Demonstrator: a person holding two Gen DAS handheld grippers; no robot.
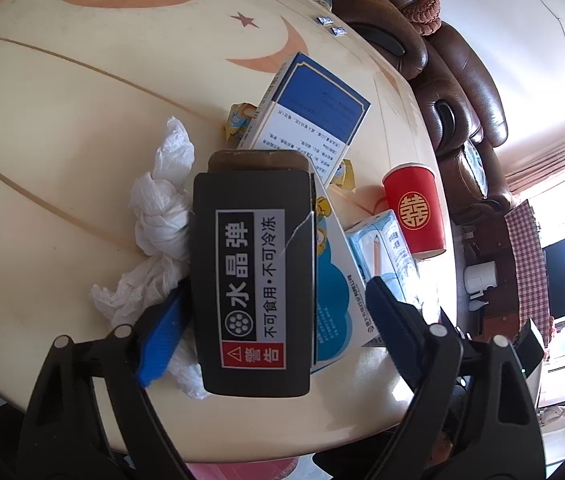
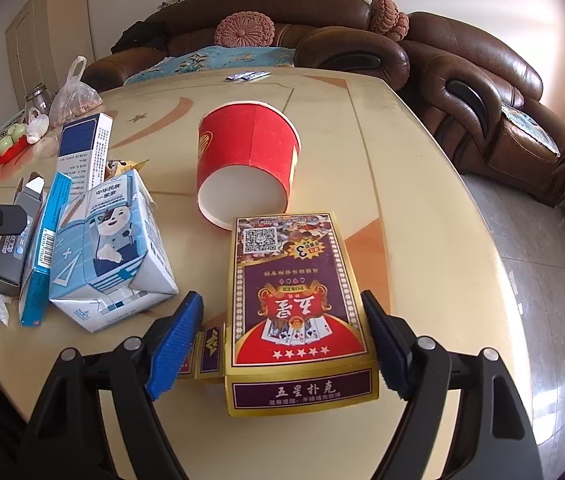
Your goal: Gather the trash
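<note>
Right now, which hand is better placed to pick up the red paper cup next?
Right. The red paper cup lies on its side just beyond the playing-card box that the right gripper straddles. The left gripper is around the black box, with the cup off to its side.

A black box (image 1: 252, 284) bearing a white label, white tissue (image 1: 158, 216), a red cup (image 2: 248, 156) with a gold emblem, and a gold-edged purple-and-red card box (image 2: 296, 300) lie on a cream desk (image 1: 62, 120) patterned with orange moon and stars.
</note>
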